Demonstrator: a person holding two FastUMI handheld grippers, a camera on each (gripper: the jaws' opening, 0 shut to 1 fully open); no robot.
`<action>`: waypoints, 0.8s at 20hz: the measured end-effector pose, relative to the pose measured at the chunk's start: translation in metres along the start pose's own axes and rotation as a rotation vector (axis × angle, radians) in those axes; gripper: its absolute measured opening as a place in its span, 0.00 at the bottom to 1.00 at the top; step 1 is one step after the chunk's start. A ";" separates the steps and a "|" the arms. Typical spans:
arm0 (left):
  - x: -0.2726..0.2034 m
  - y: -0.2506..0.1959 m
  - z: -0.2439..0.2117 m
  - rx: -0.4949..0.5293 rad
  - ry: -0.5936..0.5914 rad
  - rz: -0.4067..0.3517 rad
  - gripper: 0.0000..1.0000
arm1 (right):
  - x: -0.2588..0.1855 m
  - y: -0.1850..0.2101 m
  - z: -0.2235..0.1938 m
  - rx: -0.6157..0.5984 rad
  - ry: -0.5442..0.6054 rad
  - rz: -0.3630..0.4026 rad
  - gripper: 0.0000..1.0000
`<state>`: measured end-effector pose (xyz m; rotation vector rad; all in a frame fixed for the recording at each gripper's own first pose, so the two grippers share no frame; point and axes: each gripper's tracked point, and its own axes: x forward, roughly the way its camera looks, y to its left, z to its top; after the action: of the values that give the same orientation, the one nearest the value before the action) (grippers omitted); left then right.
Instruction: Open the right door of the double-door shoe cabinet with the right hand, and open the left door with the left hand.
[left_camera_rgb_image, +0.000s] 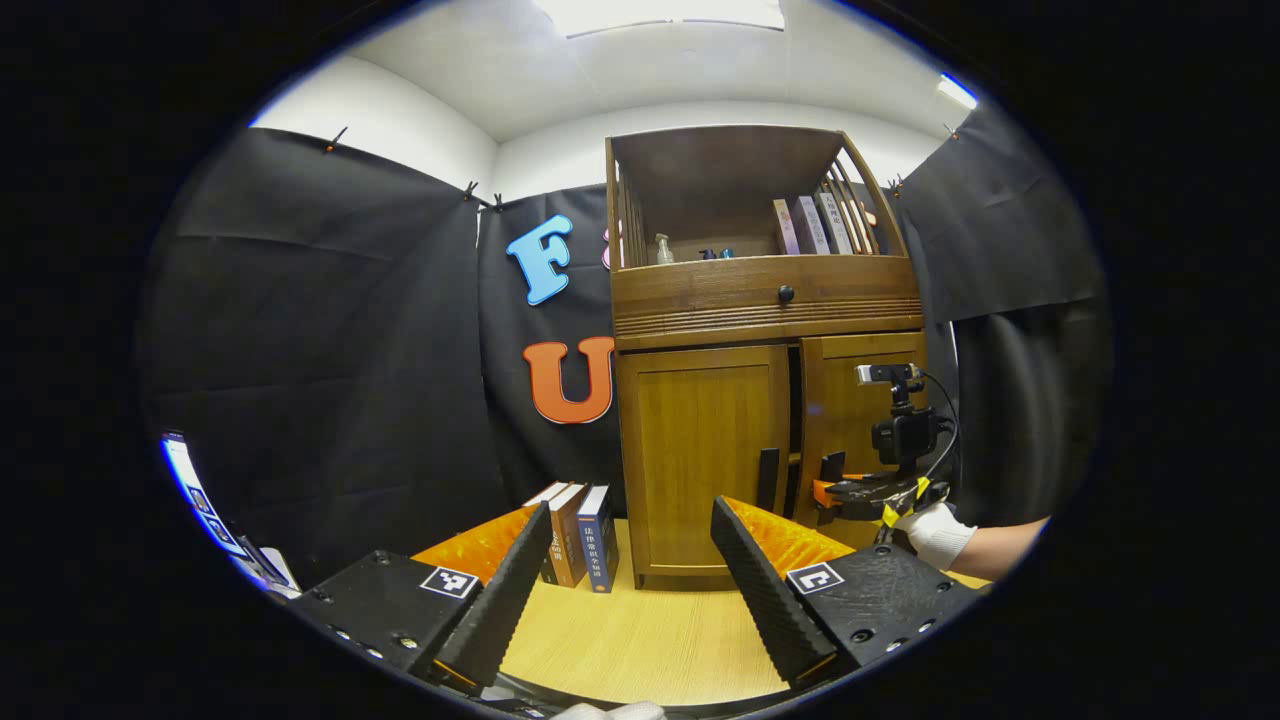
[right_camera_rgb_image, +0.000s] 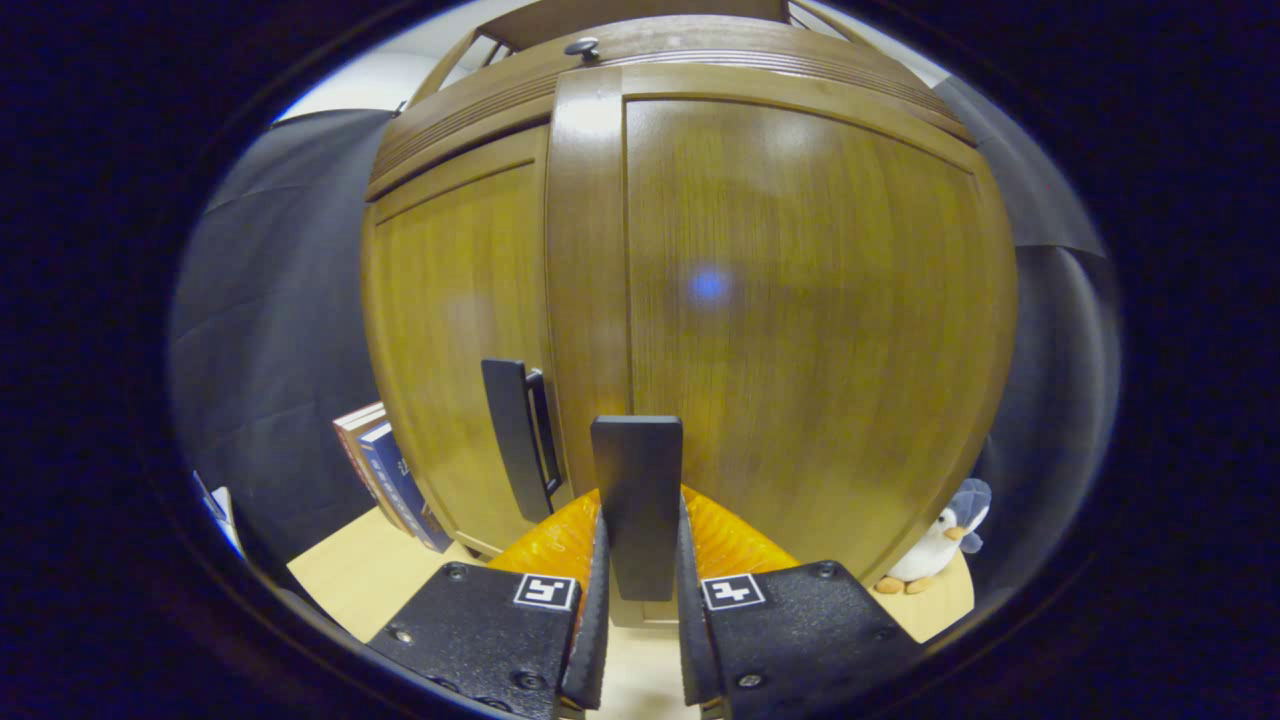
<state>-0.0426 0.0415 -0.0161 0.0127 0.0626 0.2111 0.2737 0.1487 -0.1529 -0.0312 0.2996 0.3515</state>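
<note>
The shoe cabinet's right door (right_camera_rgb_image: 800, 300), stiff hinged wood, swings by its handle (right_camera_rgb_image: 635, 500), clamped in the right gripper (right_camera_rgb_image: 637, 590); left gripper (left_camera_rgb_image: 625, 590) gapes empty

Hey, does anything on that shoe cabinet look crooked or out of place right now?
Only the right door: it stands slightly ajar, a dark gap beside the left door, because the right gripper grips its handle. Nothing looks damaged.

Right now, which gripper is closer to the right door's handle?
Right. The right gripper is clamped on the right door handle; the left gripper sits open, back from the cabinet.
</note>
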 end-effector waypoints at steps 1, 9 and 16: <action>-0.002 -0.001 -0.002 -0.004 0.002 -0.010 0.96 | -0.009 -0.001 -0.002 -0.006 0.000 -0.001 0.33; -0.016 -0.015 -0.002 0.013 -0.013 -0.113 0.96 | -0.079 -0.021 -0.022 -0.027 0.002 -0.047 0.33; -0.029 -0.034 0.000 0.013 -0.039 -0.203 0.96 | -0.129 -0.051 -0.036 -0.016 -0.004 -0.128 0.30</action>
<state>-0.0639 0.0023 -0.0146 0.0231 0.0265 0.0076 0.1657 0.0543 -0.1509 -0.0646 0.2889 0.2271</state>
